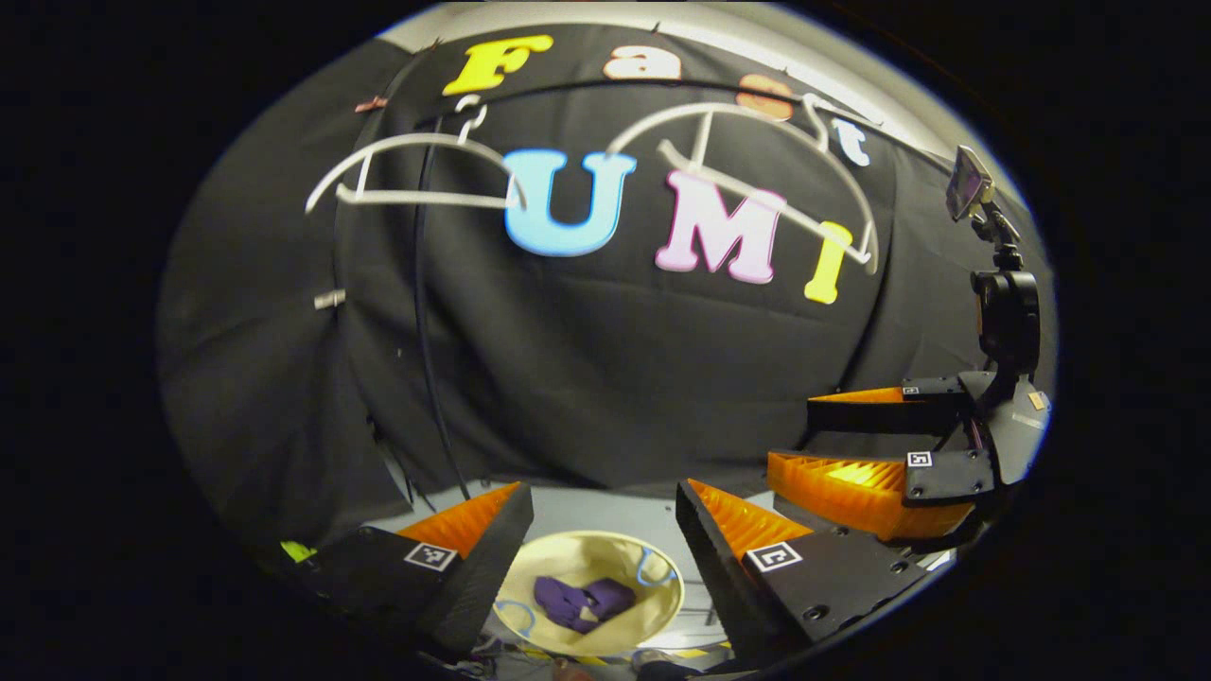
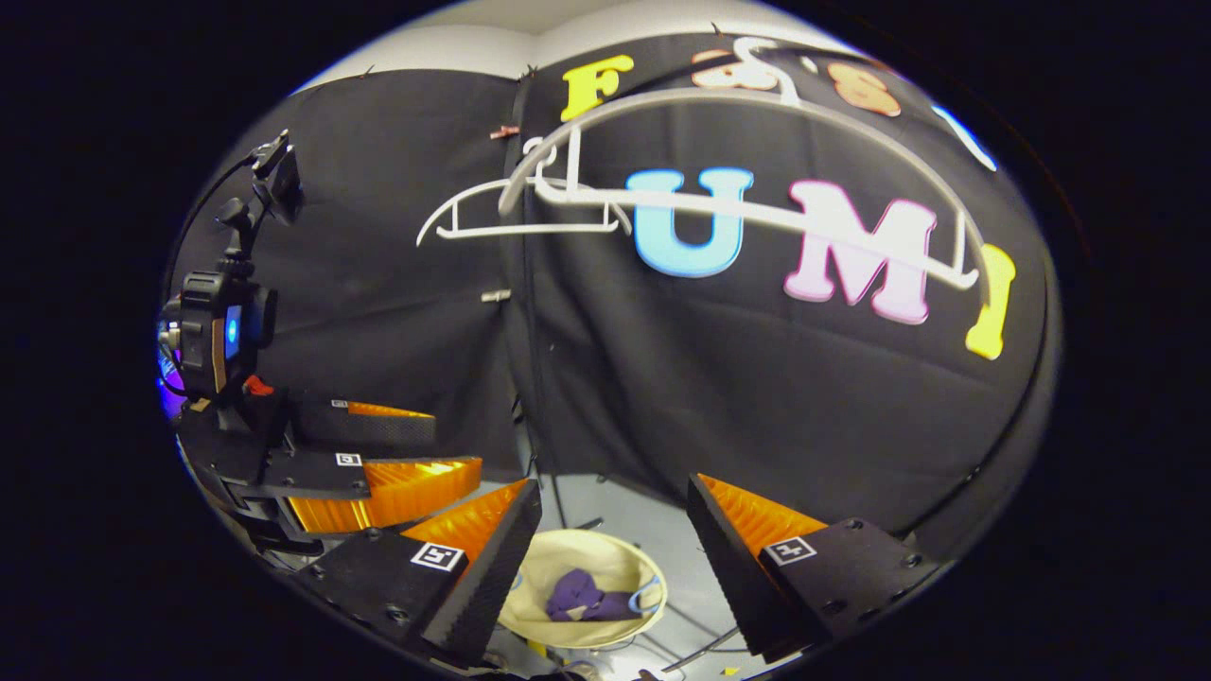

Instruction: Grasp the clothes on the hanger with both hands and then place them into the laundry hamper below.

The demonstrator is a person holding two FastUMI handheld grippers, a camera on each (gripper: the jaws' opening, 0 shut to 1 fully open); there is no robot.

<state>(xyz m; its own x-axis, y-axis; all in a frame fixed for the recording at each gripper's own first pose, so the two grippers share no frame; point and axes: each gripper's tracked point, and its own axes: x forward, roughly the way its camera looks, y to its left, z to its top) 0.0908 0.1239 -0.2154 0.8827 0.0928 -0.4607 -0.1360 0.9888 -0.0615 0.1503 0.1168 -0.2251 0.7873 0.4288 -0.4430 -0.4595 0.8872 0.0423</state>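
Nearest each camera, the left gripper (image 1: 601, 530) and the right gripper (image 2: 610, 525) hover with jaws spread apart and nothing between them, side by side above the laundry hamper (image 1: 662, 615). Below them the purple clothes (image 1: 582, 602) lie crumpled in the bottom of the round hamper, so the drop appears already made. Bunched as they are, the clothes show no clear long axis or heading; in the left gripper view the heap spreads slightly more across than up. To finish well, both grippers should probably lift straight up and clear, keeping their fingers away from the hamper's rim. Farther back, two bare white hangers (image 1: 416, 175) hang on a rail against the booth's black cloth wall (image 1: 587, 378).
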